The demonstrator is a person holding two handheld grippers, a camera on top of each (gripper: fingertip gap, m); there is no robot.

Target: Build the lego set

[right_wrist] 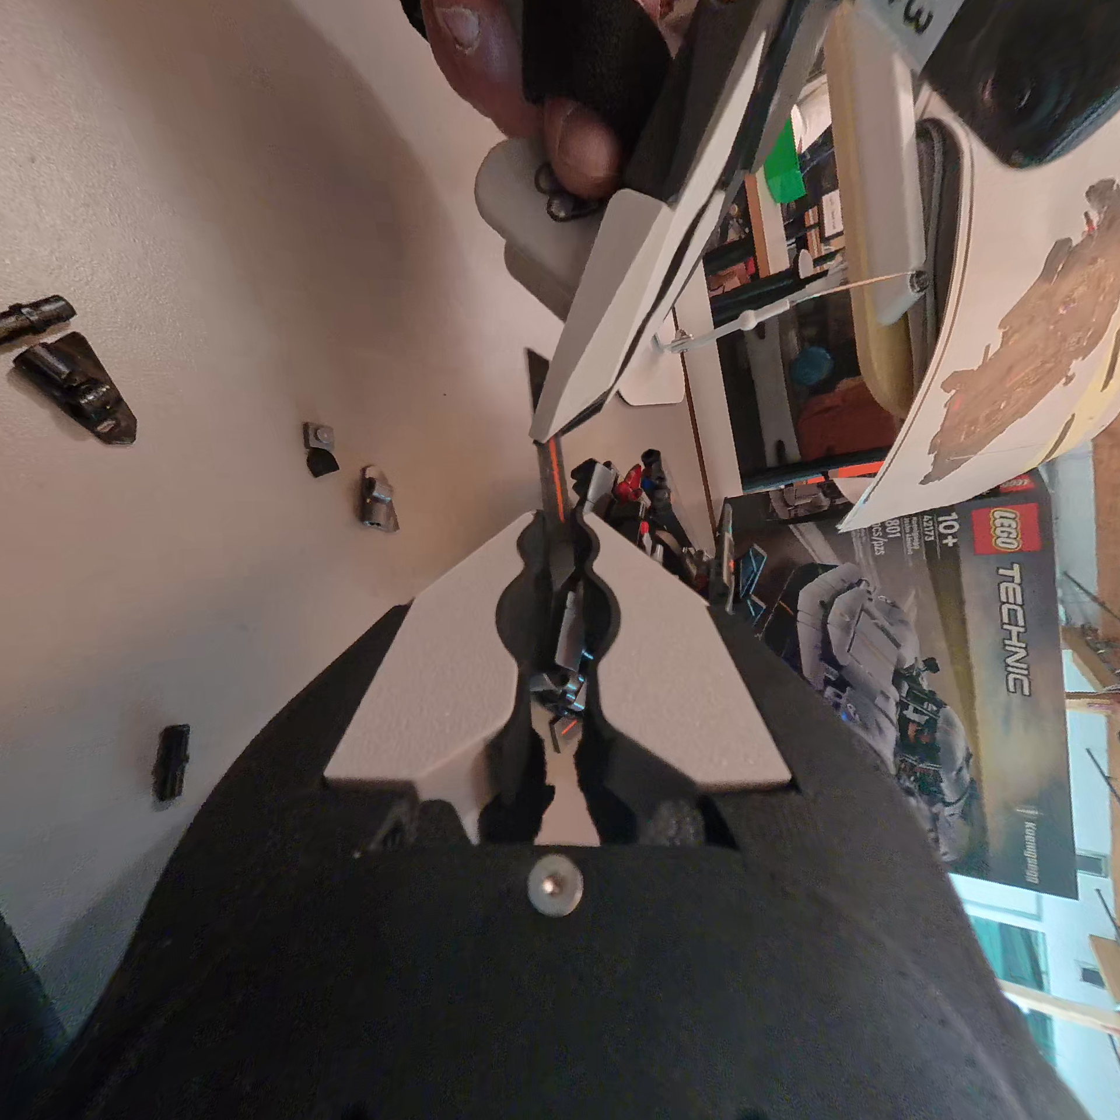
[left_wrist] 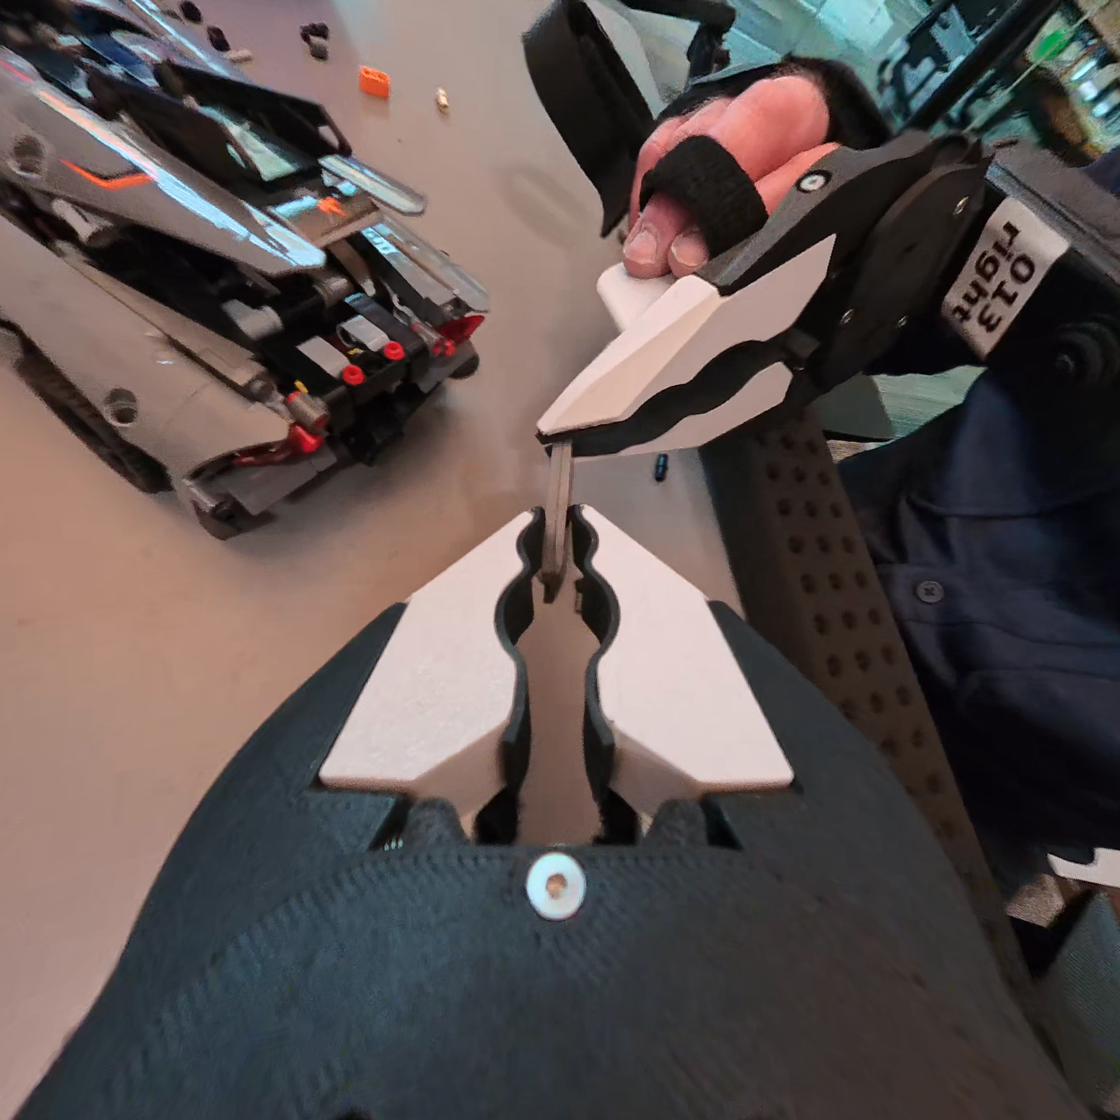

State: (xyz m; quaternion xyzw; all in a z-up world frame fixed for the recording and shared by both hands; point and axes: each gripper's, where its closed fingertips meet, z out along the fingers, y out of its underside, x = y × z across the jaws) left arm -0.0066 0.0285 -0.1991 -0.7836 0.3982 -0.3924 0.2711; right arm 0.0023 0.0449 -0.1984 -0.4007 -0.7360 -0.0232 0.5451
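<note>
A: Both grippers pinch one thin grey piece (left_wrist: 557,515) in mid-air, above the surface (left_wrist: 91,666). The left gripper (left_wrist: 554,527) has its fingers nearly closed on the piece's near end; the right gripper (left_wrist: 554,439) nips its far tip.

B: Hold one end steady, twist gently, keep it straight. The car (left_wrist: 200,291) waits at the far left.

A: Spare bits (right_wrist: 79,394) lie scattered.
</note>
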